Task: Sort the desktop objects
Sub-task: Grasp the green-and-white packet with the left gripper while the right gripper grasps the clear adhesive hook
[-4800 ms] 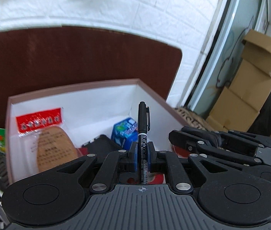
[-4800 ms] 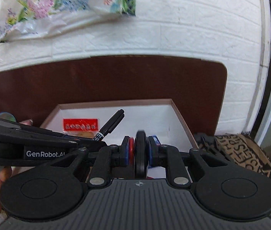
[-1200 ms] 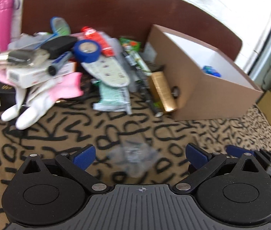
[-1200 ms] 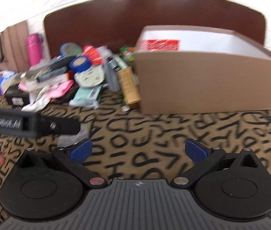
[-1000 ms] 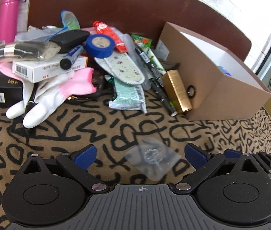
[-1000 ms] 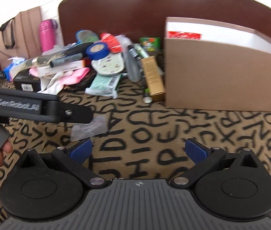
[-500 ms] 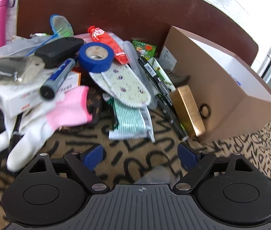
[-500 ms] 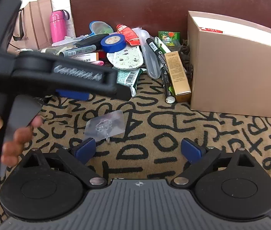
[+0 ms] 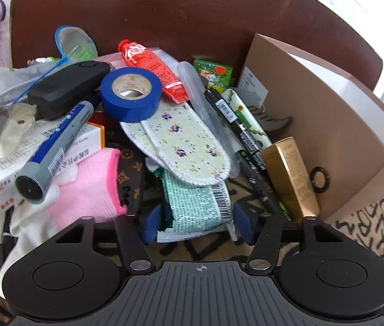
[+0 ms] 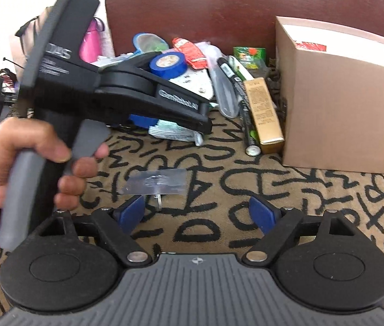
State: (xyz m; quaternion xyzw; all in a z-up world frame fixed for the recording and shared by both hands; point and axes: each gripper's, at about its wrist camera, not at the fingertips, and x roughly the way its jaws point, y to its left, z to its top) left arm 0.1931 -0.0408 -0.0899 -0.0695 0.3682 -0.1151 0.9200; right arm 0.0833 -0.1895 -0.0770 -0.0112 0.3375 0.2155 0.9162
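Left gripper [image 9: 195, 221]: jaws spread, blue pads on either side of the green foil packet [image 9: 197, 203], holding nothing; whether the pads touch it cannot be told.
Left hand [image 10: 33, 160]: wrapped around the grey handle of the left gripper in the right wrist view.
Pile, left part: blue-grey marker [image 9: 53, 146] lying on a white carton [image 9: 7, 163], pink-and-white glove [image 9: 83, 187] below it, black case [image 9: 67, 87] behind.
Pile, middle: blue tape roll [image 9: 131, 93] resting on floral insoles [image 9: 181, 141], which overlap the green foil packet; red tube [image 9: 151, 69] behind.
Pile, right part: black marker [image 9: 242, 141] beside a gold box [image 9: 291, 176], which lies just beside the cardboard box [image 9: 335, 146].
Right gripper [image 10: 196, 212]: jaws apart and empty above the patterned tabletop [image 10: 286, 190], near a clear adhesive hook [image 10: 155, 182] lying flat.
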